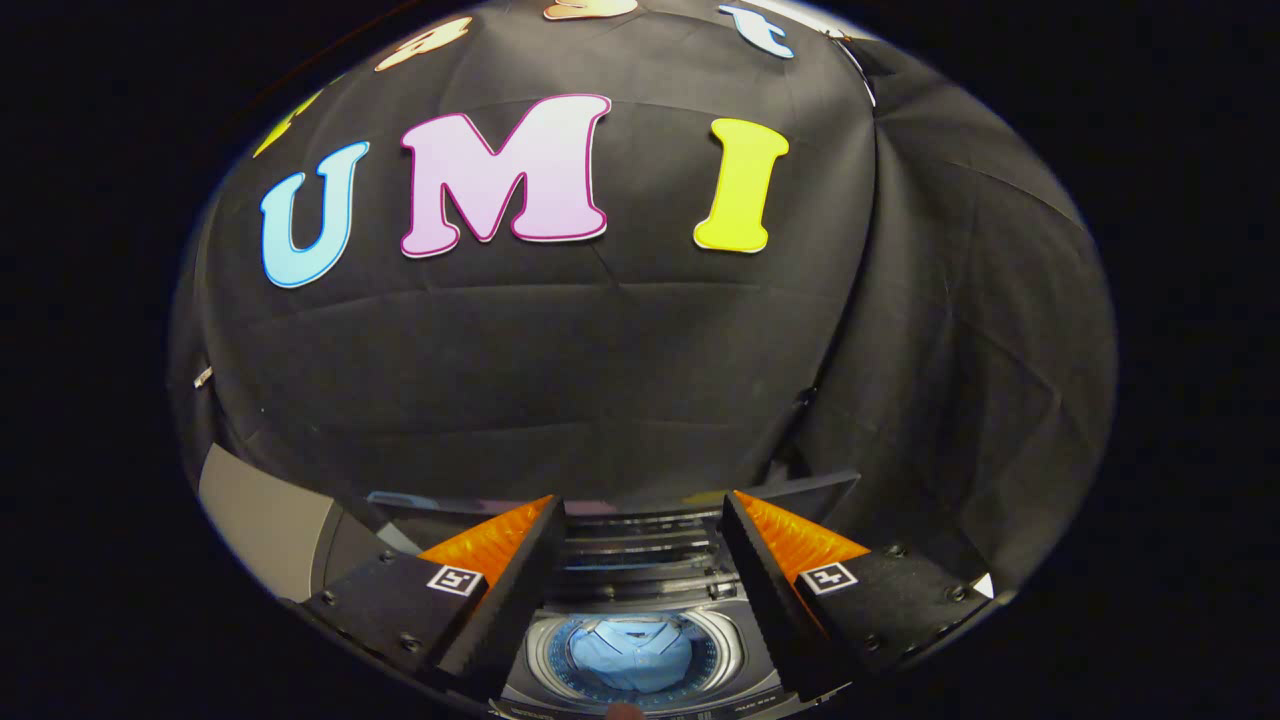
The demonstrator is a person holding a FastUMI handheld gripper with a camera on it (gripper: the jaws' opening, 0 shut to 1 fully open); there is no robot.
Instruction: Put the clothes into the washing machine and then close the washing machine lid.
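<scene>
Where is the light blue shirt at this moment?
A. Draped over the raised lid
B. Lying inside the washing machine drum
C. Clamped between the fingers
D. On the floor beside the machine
B: the light blue shirt lies down in the round drum of the washing machine, seen through the gap between the open fingers, which touch nothing, with the lid raised behind it.

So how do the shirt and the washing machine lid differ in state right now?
The light blue shirt already lies down inside the drum, while the dark lid stands raised open behind it. The shirt is soft and crumpled; the lid is rigid and folded in panels. Both sit between the open gripper fingers.
</scene>
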